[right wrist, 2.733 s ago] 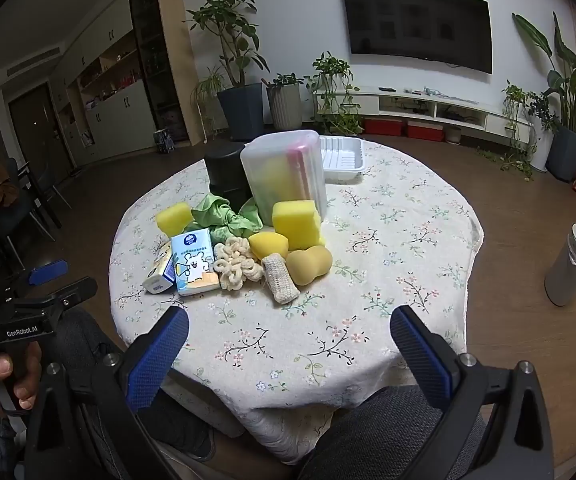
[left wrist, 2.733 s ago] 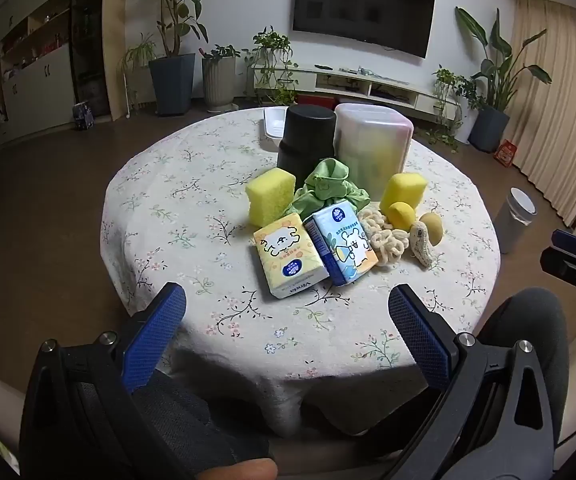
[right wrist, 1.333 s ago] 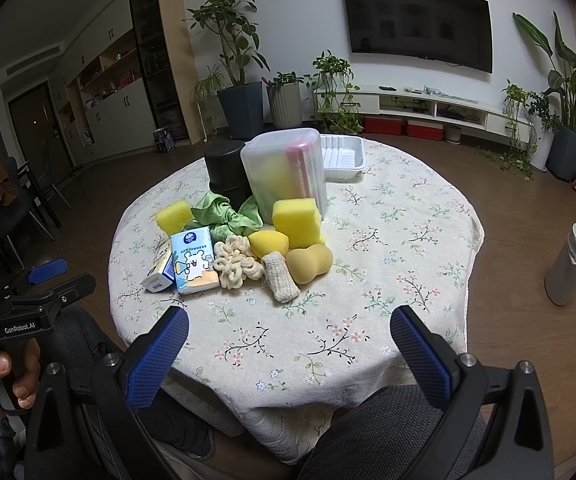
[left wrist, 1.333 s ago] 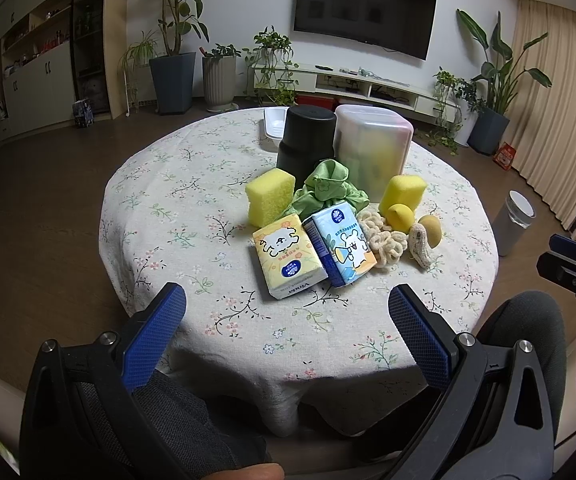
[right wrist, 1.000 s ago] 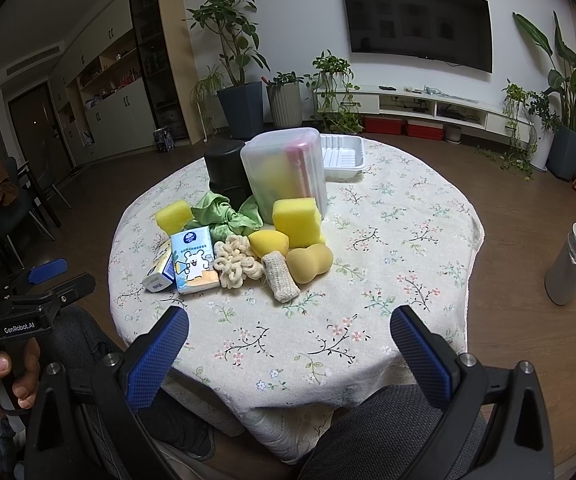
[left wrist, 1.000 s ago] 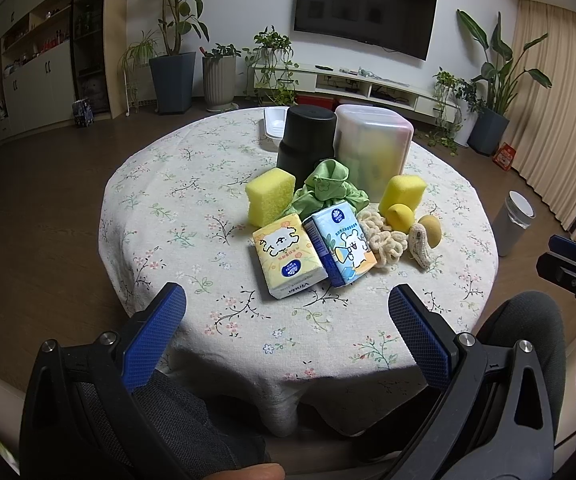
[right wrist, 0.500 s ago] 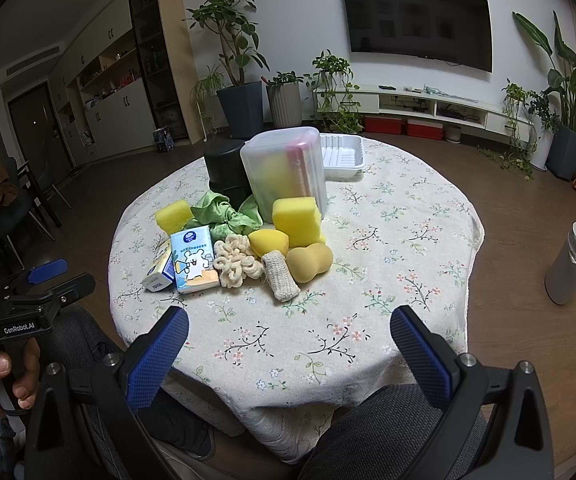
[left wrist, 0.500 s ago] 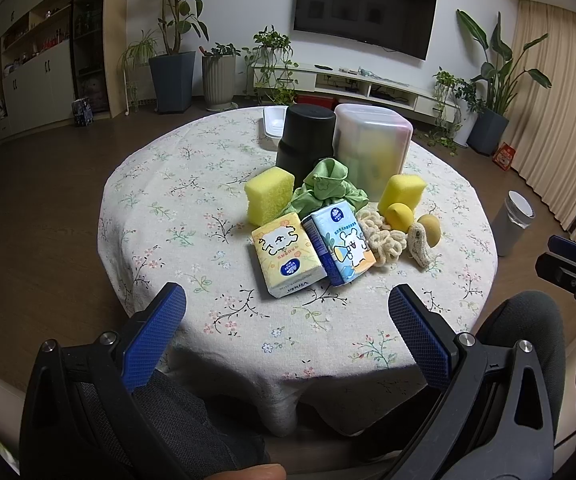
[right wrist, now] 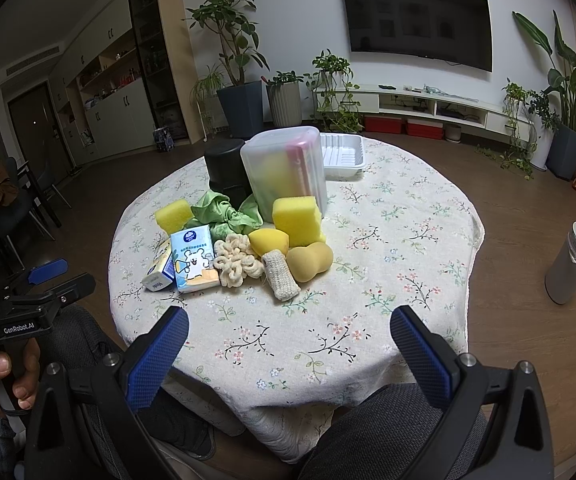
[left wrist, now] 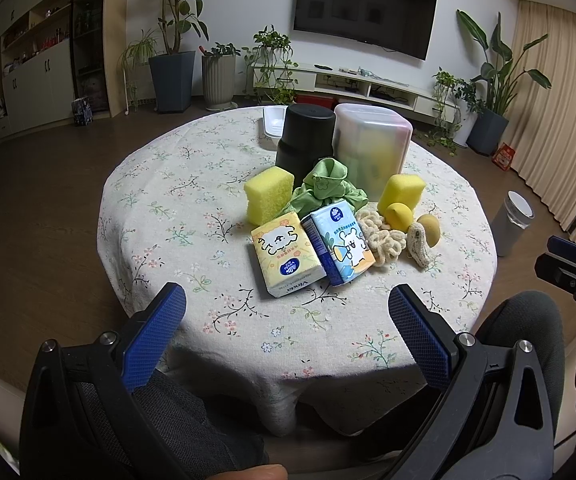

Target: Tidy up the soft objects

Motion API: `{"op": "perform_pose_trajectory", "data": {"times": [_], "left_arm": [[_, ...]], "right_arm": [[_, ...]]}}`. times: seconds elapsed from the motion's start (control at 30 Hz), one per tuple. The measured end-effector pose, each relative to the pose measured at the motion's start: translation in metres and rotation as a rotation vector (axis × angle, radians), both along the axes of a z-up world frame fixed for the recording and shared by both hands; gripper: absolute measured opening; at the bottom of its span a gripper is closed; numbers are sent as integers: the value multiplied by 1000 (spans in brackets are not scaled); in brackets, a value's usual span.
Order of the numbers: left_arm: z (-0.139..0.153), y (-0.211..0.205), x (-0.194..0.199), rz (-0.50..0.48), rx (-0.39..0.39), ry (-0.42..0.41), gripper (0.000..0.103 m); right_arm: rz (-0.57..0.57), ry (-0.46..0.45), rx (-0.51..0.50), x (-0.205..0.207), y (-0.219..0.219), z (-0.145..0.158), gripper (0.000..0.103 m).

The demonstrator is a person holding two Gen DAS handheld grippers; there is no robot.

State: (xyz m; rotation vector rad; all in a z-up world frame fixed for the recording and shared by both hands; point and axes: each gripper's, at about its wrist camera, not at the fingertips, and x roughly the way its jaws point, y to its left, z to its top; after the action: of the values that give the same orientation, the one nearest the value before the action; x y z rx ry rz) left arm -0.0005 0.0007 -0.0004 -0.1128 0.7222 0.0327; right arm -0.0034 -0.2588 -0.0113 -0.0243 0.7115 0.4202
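Left gripper: the left gripper (left wrist: 287, 312) with blue-padded fingers is spread wide and holds nothing, hanging over the near edge of the table
Right gripper: the right gripper (right wrist: 289, 334) with the same blue pads is also spread wide and holds nothing, over the near edge
Table: a round table under a cream floral tablecloth (left wrist: 176, 200)
Soft pile: all soft things sit clustered near the table's middle, well apart from both grippers
Front row: a yellow tissue pack with a cartoon dog (left wrist: 286, 254) lies touching a light blue tissue pack with a cartoon bear (left wrist: 341, 236); just right of them a cream crocheted scrubber (right wrist: 236, 261) and a beige knitted loofah pad (right wrist: 281, 276)
Sponges: a yellow rectangular sponge (left wrist: 268, 195) at the left, a second yellow block sponge (right wrist: 297, 216) at the right, a yellow teardrop sponge (right wrist: 268, 241) and a tan gourd-shaped sponge (right wrist: 311, 261) before it
Cloth: a crumpled green cloth (left wrist: 325, 188) sits between the two block sponges
Containers: a black cylindrical container (left wrist: 307, 138) and a frosted clear plastic box (right wrist: 286, 168) stand behind the pile, side by side
Tray: a white plastic tray (right wrist: 343, 155) lies behind the box
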Motion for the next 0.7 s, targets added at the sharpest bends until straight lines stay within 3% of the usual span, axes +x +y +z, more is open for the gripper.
{"op": "perform_pose_trajectory", "data": {"times": [0.43,0.7], "left_arm": [[-1,0,0,-3,-4,4,103],[-26,-1,9,-66,-67,60,103]], "right_arm": [[0,1,1,1,1,0,103],[11,30,10,6,6,-15,103]]}}
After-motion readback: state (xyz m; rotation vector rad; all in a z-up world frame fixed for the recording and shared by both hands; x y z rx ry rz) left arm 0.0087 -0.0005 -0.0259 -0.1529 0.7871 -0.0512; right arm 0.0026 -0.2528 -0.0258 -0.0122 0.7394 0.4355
